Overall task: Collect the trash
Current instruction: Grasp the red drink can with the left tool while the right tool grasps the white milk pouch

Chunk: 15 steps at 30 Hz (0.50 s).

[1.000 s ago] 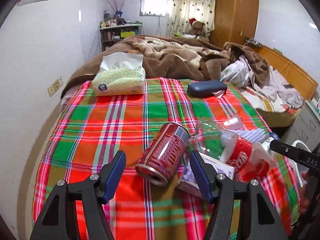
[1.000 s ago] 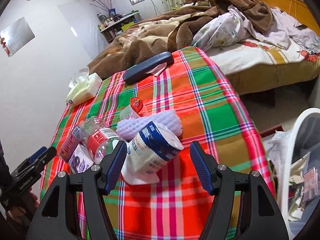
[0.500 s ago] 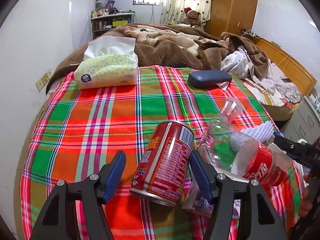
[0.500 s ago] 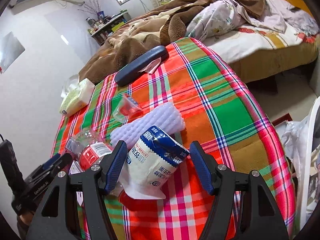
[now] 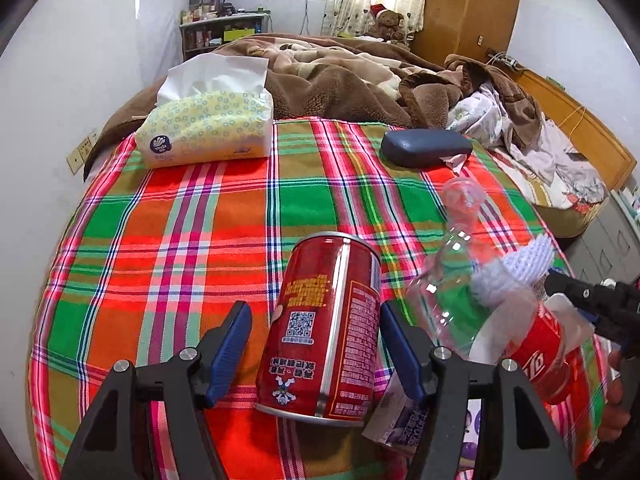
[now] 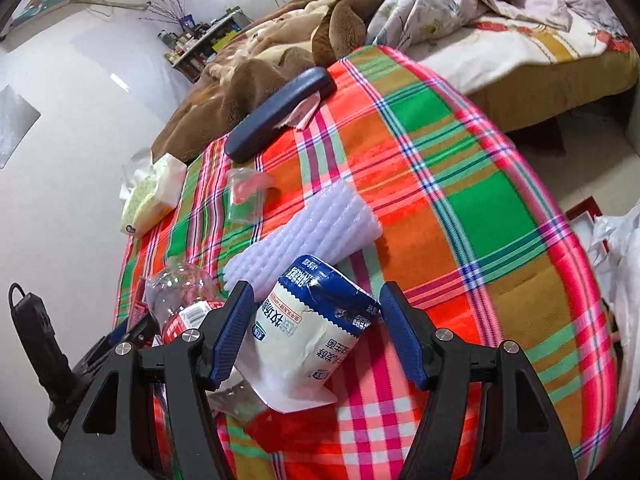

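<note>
Purple printed packet (image 5: 404, 420), near cloth edge, largely hidden behind red can (image 5: 326, 332); white bin (image 6: 624, 280) cropped by right frame edge; shelf items (image 5: 208, 4) indistinct.

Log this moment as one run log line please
left gripper: open around red can | right gripper: open around milk pouch | nothing lifted, both on plaid cloth

Plaid-covered bed (image 5: 192, 240) — can (image 5: 328, 328), bottle (image 5: 480, 312), tissue pack (image 5: 208, 128) on it.
</note>
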### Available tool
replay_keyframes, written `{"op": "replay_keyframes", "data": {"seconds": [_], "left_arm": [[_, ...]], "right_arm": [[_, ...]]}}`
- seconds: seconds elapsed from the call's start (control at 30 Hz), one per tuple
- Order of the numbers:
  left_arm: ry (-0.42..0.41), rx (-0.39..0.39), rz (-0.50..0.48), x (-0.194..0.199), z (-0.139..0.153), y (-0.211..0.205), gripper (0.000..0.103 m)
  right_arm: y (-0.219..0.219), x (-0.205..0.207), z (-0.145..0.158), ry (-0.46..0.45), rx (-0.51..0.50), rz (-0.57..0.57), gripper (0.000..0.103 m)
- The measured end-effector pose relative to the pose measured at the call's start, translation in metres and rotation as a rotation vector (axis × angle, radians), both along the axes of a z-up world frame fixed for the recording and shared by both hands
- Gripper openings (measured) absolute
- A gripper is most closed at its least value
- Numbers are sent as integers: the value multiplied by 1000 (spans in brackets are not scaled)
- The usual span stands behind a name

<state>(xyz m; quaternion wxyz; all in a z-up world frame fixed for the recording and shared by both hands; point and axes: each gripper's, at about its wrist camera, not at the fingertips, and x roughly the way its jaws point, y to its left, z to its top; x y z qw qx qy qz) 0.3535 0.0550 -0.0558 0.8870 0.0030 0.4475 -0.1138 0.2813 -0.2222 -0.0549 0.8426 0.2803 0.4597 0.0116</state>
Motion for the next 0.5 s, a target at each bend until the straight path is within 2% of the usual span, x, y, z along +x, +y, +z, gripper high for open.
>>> {"op": "replay_keyframes", "data": {"seconds": [0.07, 0.1, 0.13, 0.5], "left_arm": [[9, -4, -2, 0, -2, 0, 64], [16, -7, -3, 0, -3, 0, 58], [21, -8, 0, 0, -4, 1, 57], [-1, -26, 24, -14, 3, 6, 55]], "right_arm": [[-1, 0, -1, 4, 8, -4, 67], [-2, -1, -1, 2, 14, -6, 67], [-2, -1, -1, 1, 18, -7, 67], [-5, -12, 4, -56, 13, -7, 61]]}}
